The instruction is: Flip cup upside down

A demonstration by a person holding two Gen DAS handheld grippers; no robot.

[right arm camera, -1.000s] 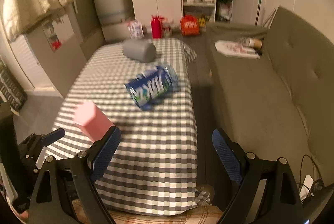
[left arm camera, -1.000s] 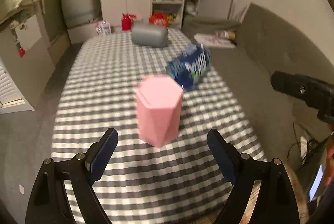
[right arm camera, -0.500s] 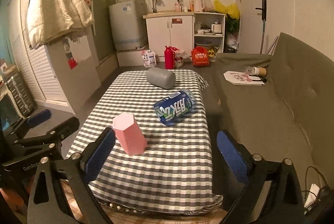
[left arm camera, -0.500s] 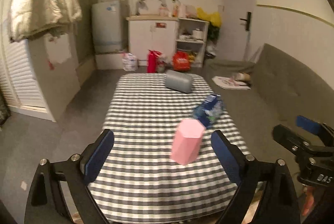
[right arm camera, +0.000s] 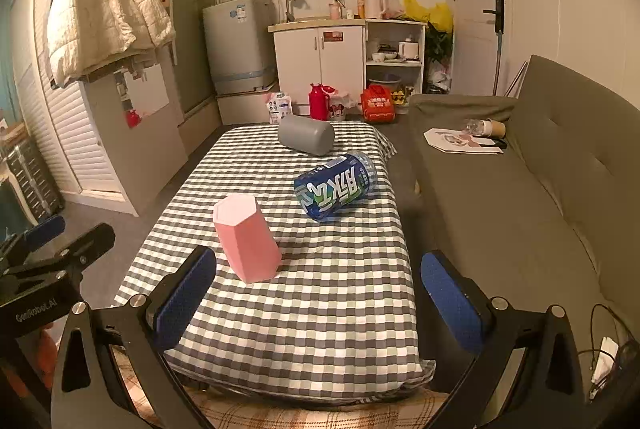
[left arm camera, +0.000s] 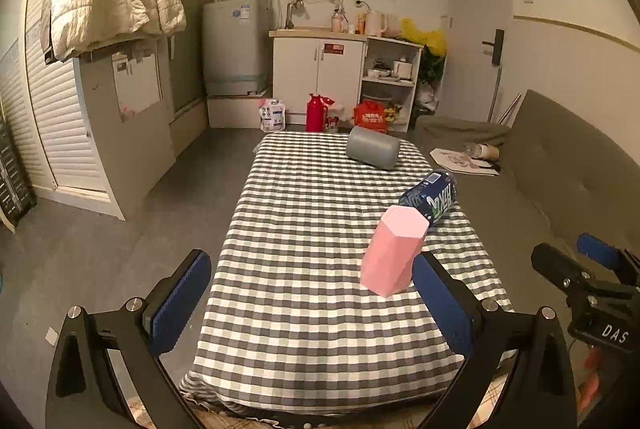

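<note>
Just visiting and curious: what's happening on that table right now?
Both claws, left and right, open, empty. Pink cup stands closed end up on checkered cloth. Blue can lies beside it, apart.

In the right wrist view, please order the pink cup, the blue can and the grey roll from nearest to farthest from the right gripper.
1. Pink cup: upside down on the table, left of the right gripper.
2. Blue can: on its side, mid-table, toward the right edge.
3. Grey roll: lying at the far end.

Pink cup [right arm camera: 247,238], seemingly upside down, between empty wide-spread right tongs [right arm camera: 318,295].
</note>
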